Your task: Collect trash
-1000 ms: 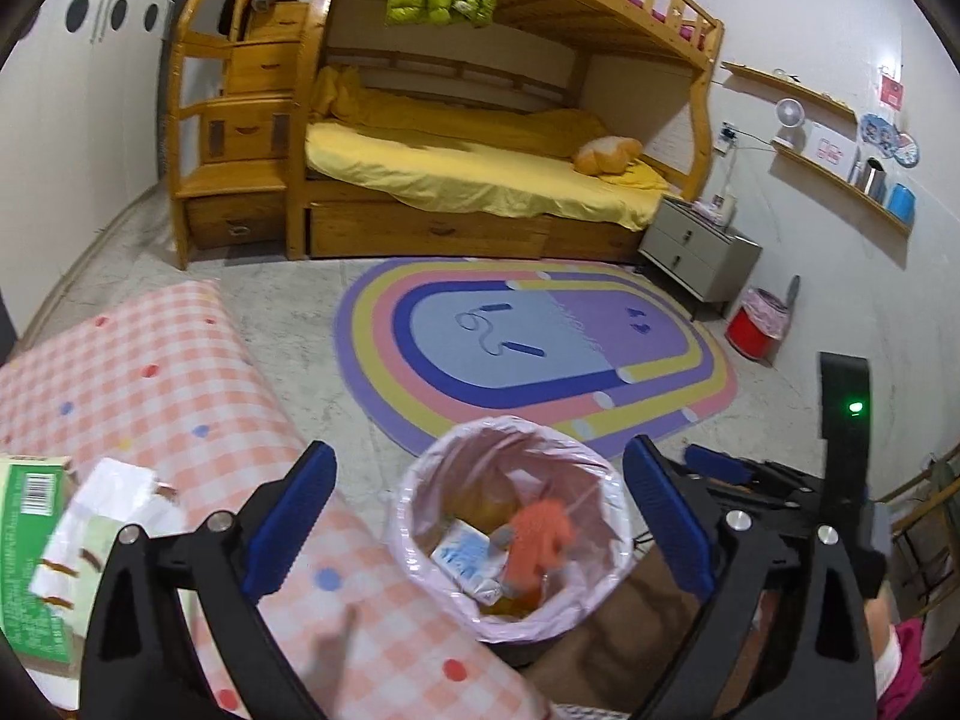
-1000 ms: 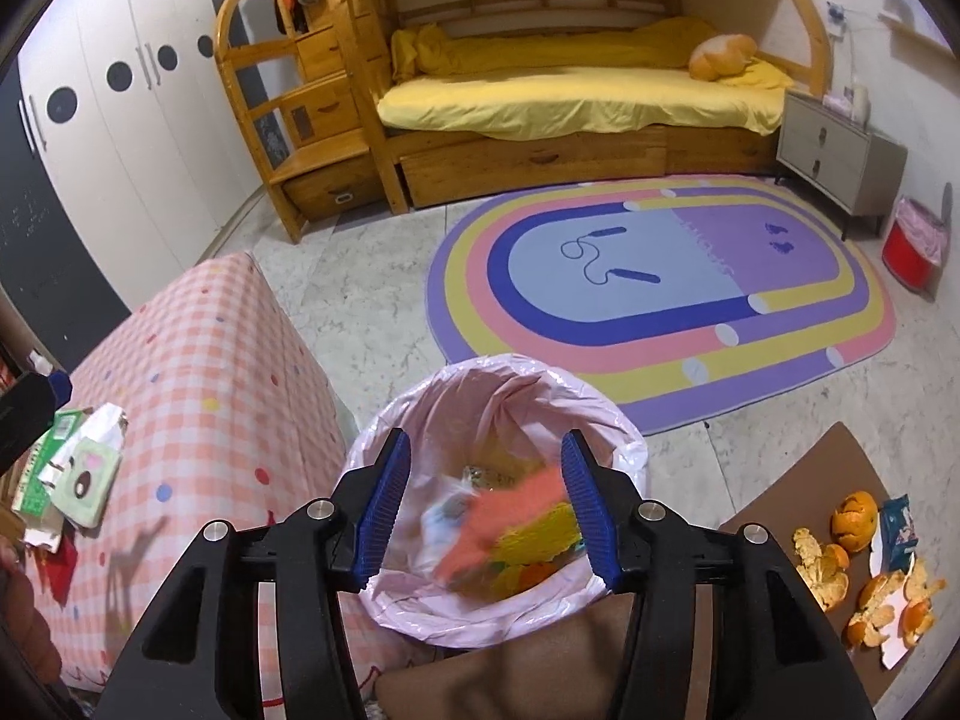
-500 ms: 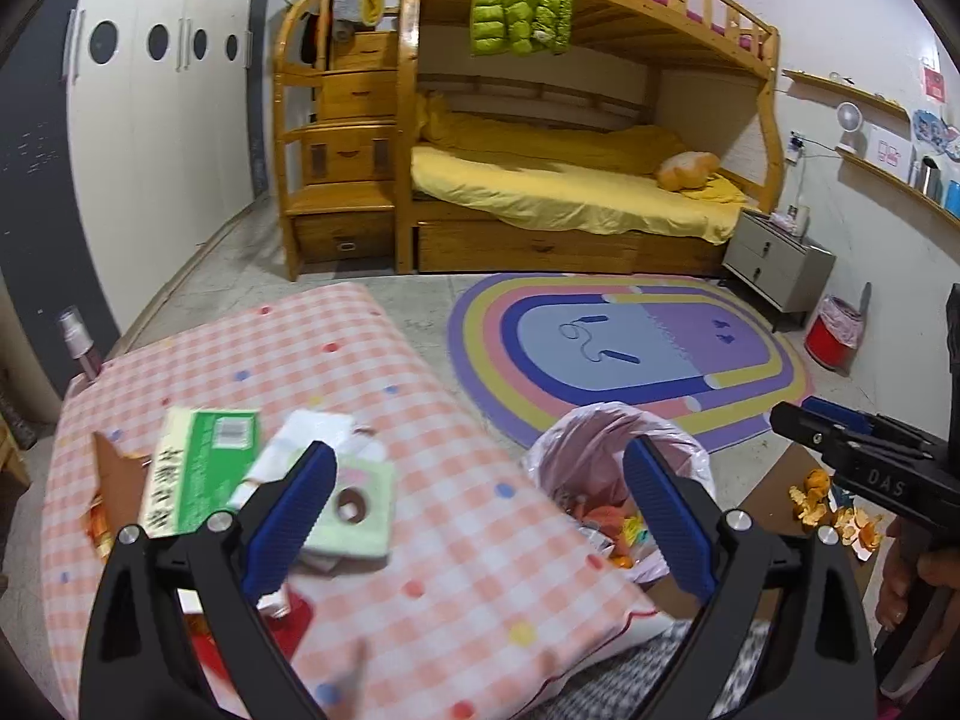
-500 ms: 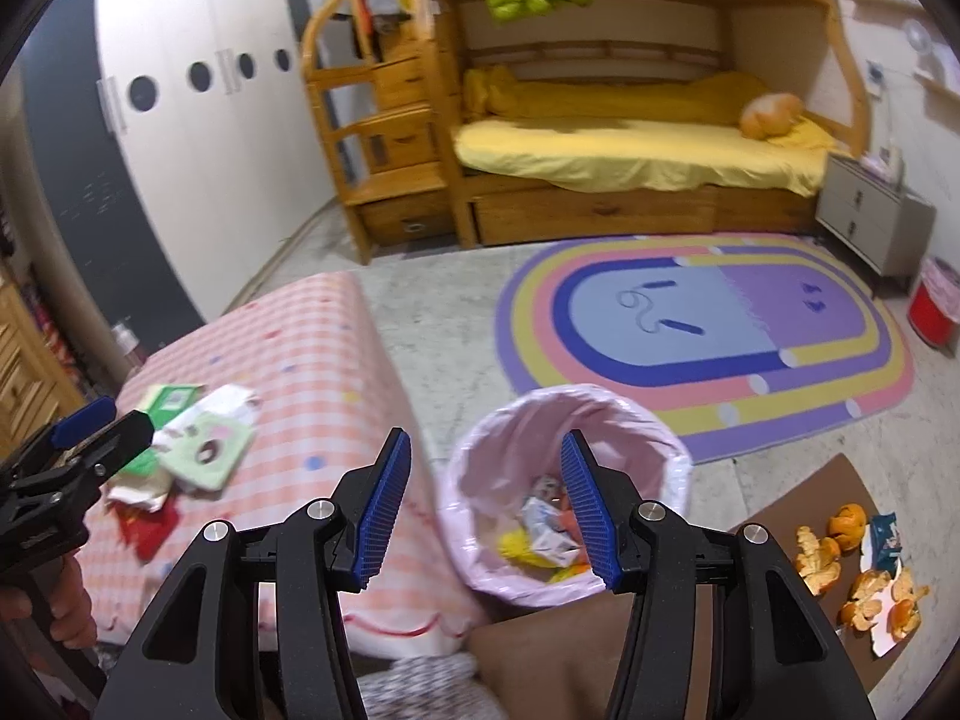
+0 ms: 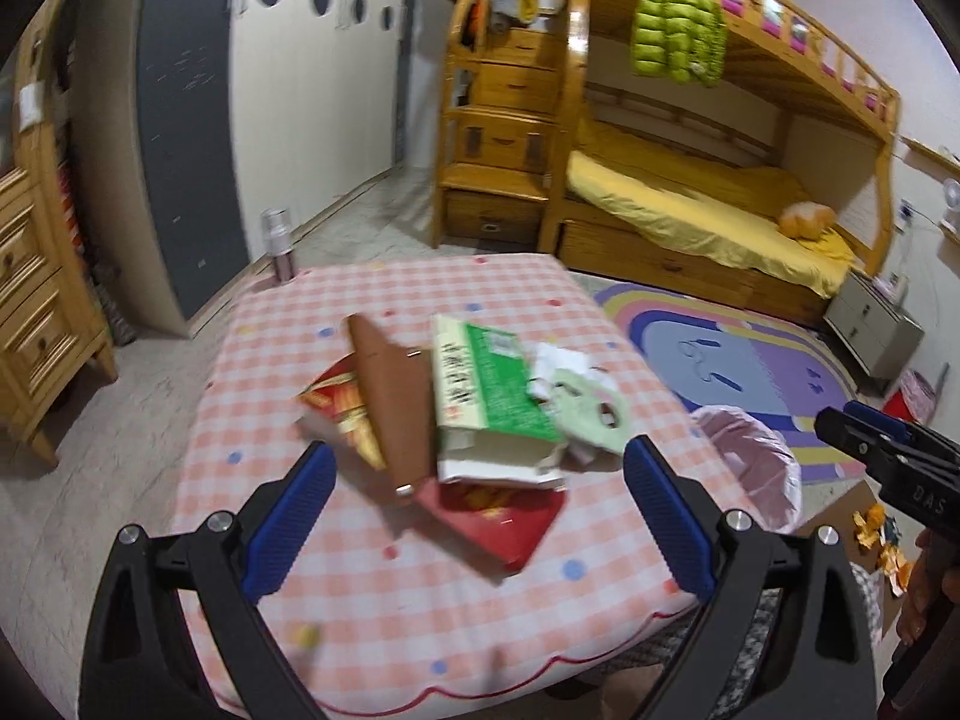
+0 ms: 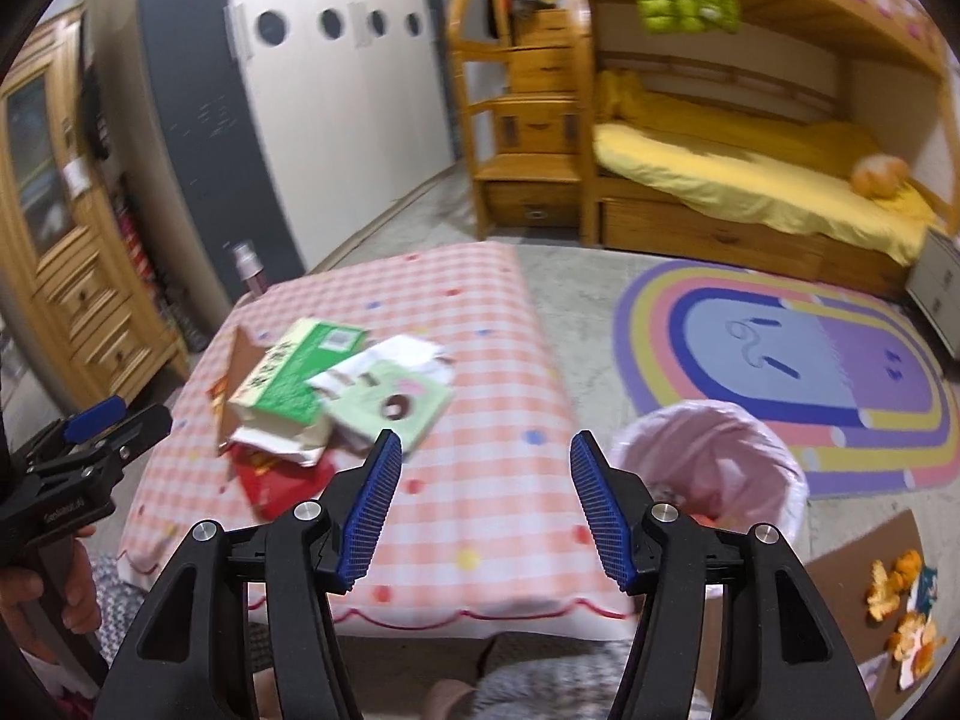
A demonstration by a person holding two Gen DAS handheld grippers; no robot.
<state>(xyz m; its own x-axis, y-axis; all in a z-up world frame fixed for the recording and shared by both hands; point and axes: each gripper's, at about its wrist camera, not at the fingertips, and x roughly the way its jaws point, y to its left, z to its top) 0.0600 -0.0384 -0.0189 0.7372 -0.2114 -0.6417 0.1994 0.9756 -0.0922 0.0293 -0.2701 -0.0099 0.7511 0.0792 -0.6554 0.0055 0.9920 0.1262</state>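
A heap of trash lies on the pink checked table (image 5: 372,600): a green and white paper bag (image 5: 486,390), a brown card (image 5: 390,396), a red packet (image 5: 498,516) and a pale green wrapper (image 5: 591,420). My left gripper (image 5: 474,516) is open and empty just short of the heap. My right gripper (image 6: 483,510) is open and empty above the table's front edge; the green bag (image 6: 294,372) and the pale green wrapper (image 6: 390,405) lie ahead to its left. The pink-lined bin (image 6: 720,456) stands on the floor to the right, and also shows in the left wrist view (image 5: 756,468).
Orange peels (image 6: 900,600) lie on a brown board on the floor at right. A rainbow rug (image 6: 810,348), a bunk bed (image 6: 750,168), a wooden dresser (image 6: 78,276) and a bottle (image 6: 249,270) on the floor surround the table.
Both grippers have swung left from over the bin to the table with the trash heap. The orange item that was falling has landed in the bin.
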